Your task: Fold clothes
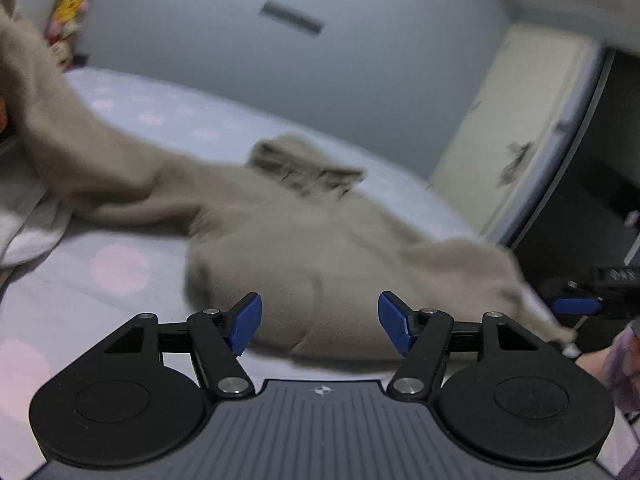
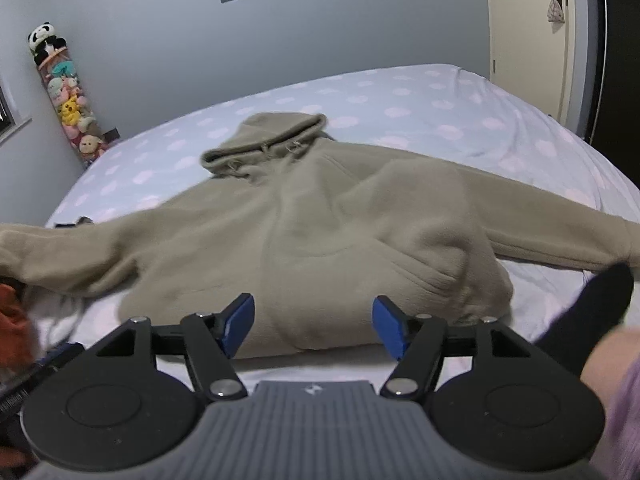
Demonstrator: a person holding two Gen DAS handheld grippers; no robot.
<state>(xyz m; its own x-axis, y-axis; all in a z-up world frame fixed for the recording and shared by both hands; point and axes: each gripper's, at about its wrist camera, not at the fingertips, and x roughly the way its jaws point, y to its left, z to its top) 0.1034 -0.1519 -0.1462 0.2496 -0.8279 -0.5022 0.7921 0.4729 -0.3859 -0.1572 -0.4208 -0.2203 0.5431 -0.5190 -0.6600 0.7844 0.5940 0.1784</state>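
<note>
A: Where is the hoodie [image 2: 320, 232] lying?

B: It is lying spread across the middle of the bed [image 2: 440, 112], hem toward the near edge, hood [image 2: 268, 140] pointing at the far edge, front pocket facing up. One sleeve is running out toward the bed's left edge, the other toward the right edge.

A: So is it folded at all?

B: Not as it is lying now; both sleeves are stretched wide and the body is looking flat, apart from a bulge near its right side.

A: And the grippers?

B: The right gripper [image 2: 313, 326] is hovering just short of the hem with its jaws standing wide apart, holding nothing. The left gripper [image 1: 320, 322] is likewise spread and empty, sitting near the hem; its view is blurring, so detail there is poor.

A: How would you fold it well?

B: I am thinking a sleeve wants pinching close to the cuff, then carrying across the chest so it is lying straight, not bunching. The fleece is looking thick and soft, so a deep bite is safer than a fingertip nip. Smoothing that bulge would be helping the body halve evenly.

A: Anything nearby to mind?

B: White cloth [image 1: 28, 224] is lying under the left sleeve at the bed's left edge; the jaws should be taking only the hoodie.
</note>
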